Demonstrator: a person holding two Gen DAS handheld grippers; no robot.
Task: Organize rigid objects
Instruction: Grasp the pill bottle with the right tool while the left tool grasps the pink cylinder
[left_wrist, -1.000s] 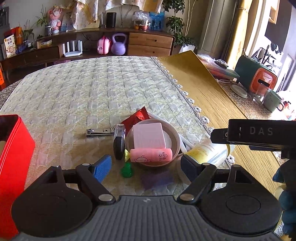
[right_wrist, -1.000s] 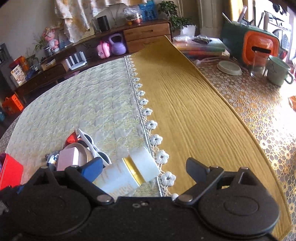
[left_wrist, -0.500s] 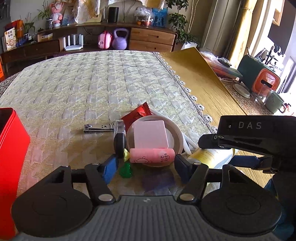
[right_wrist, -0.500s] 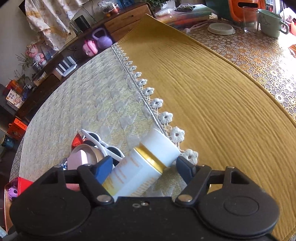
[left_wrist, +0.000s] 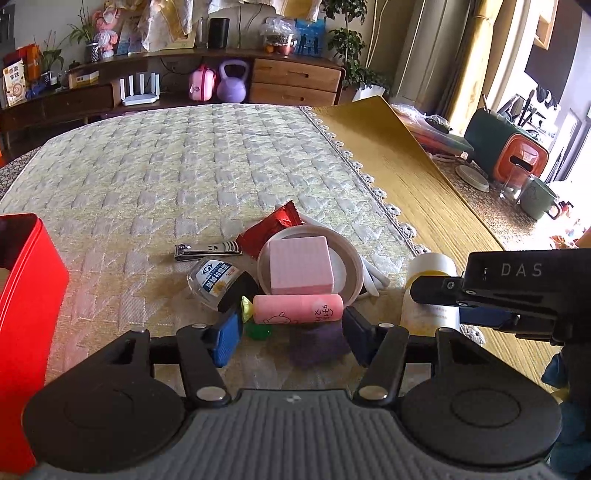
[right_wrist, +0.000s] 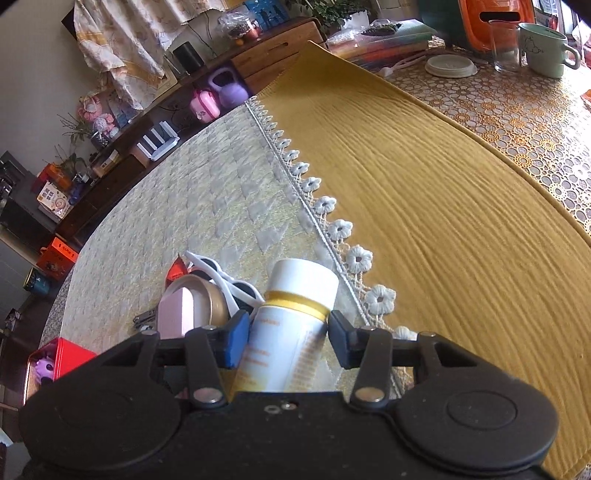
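- Straddling the white bottle (right_wrist: 291, 328) with the gold band, the right gripper (right_wrist: 290, 338) had a pad on each side of it; the left pad (right_wrist: 236, 341) touched the bottle's side, while the right pad sat just beside it, so I could not tell if the grip was firm.
- The bottle lay tilted on the quilted cloth (left_wrist: 192, 166) of the desk, its white cap pointing toward 12 o'clock, next to the flowered lace edging (right_wrist: 354, 258).
- The left gripper (left_wrist: 291, 332) hung open at a medium width, holding nothing, its pads flanking the pink tube (left_wrist: 297, 309) without touching it.
- At 12 o'clock from the tube sat a round dish (left_wrist: 351, 258) carrying a pink block (left_wrist: 300, 265).
- At 10 o'clock of the dish lay the nail clipper (left_wrist: 207, 250), and a small clear bottle (left_wrist: 214, 280) with a blue label lay below it.
- A red wrapper (left_wrist: 275, 227) poked out behind the dish at 11 o'clock.
- A little green piece (left_wrist: 257, 329) lay beside the left pad.
- A red tin (left_wrist: 26, 295) stood at 9 o'clock, at the frame's edge.
- White sunglasses (right_wrist: 218, 273) lay between the dish and the white bottle.
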